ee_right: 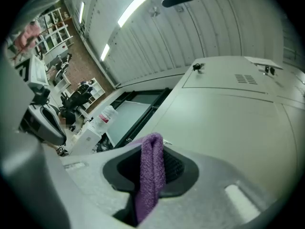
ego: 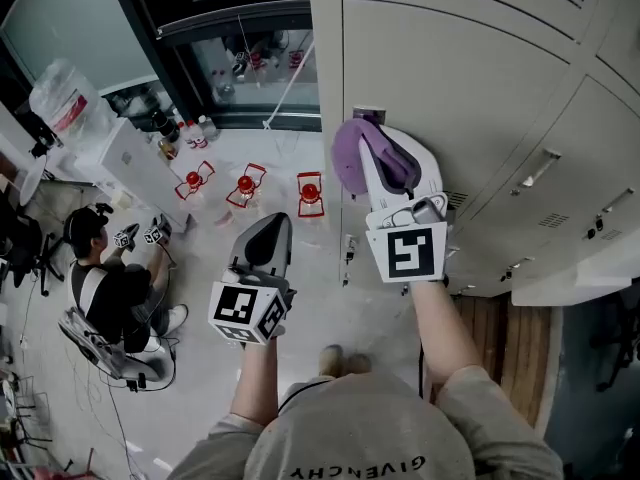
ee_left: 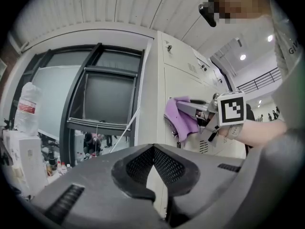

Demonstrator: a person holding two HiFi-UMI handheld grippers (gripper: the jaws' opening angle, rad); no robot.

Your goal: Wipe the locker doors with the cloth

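Seemingly against locker door [ego: 470, 98], purple cloth [ego: 347, 163], right tongs [ee_right: 153, 161] clamped.

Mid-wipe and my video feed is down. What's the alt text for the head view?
The right gripper holds a purple cloth against the left edge of a grey locker door. The left gripper hangs lower, shut and empty, away from the lockers. At lower left, a person sits on the floor.
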